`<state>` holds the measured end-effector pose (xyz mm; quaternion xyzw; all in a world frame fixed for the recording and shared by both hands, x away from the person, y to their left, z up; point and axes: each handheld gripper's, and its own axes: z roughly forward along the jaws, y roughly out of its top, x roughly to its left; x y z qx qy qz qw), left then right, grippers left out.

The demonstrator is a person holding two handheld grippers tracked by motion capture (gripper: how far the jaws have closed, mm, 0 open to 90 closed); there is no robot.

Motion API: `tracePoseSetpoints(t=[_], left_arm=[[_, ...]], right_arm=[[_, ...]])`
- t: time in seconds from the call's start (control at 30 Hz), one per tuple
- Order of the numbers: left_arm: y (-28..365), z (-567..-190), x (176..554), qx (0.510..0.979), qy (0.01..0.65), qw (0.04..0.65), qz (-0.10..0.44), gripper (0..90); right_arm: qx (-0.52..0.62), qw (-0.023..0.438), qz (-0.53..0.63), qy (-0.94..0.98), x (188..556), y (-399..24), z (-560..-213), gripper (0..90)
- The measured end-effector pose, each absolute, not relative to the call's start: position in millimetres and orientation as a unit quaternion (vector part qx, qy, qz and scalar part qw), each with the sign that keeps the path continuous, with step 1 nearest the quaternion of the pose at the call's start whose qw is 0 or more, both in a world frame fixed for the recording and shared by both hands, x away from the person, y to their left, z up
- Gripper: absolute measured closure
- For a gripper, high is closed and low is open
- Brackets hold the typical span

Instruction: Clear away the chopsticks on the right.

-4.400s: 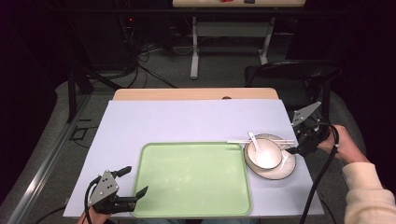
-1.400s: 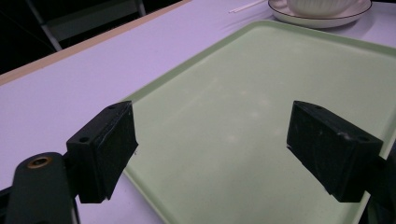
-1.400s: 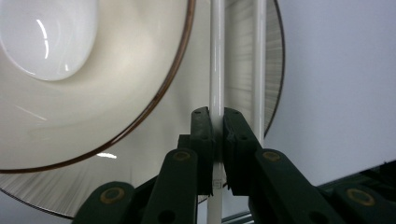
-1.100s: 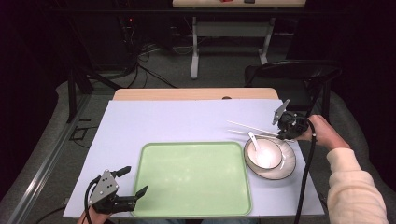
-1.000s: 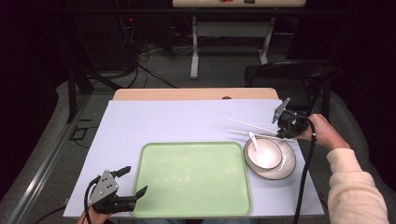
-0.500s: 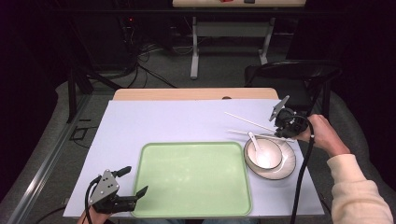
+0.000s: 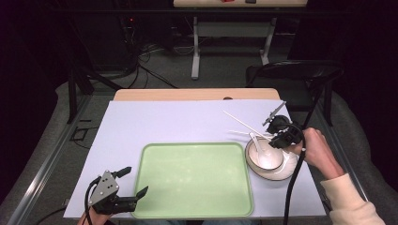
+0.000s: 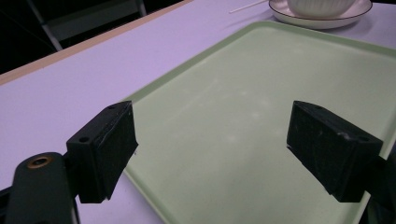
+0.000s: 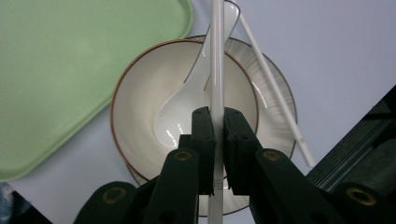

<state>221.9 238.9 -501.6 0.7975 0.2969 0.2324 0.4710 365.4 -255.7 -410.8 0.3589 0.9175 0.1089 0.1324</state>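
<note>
The right gripper (image 9: 215, 135) is pinching one white chopstick (image 9: 216, 60) between its jaws and holding it raised above the bowl (image 9: 140, 93), in which a white spoon (image 9: 180, 114) is resting; the bowl is sitting on a saucer (image 9: 275, 102) just right of the green tray (image 7: 195, 180), and a second chopstick (image 9: 271, 84) is lying across the saucer's rim; this looks like the carrying step, and the next move probably calls for setting the stick down somewhere, perhaps on the tray; the left gripper (image 7: 129, 183) is waiting with jaws spread at the tray's near left corner on the surface (image 7: 164, 122); against the earliest picture, the right gripper has moved in from the saucer's far side and lifted the chopstick off the surface.
</note>
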Motion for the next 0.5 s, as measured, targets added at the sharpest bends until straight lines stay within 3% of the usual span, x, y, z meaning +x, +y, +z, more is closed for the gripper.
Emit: tracePoseSetpoints(t=[0.5], left_arm=[[239.0, -501.4, 221.6, 0.794, 0.3, 0.475, 0.233, 15.8]], right_arm=[[0.406, 0.114, 0.126, 0.898, 330.6, -222.9, -419.9, 83.5]])
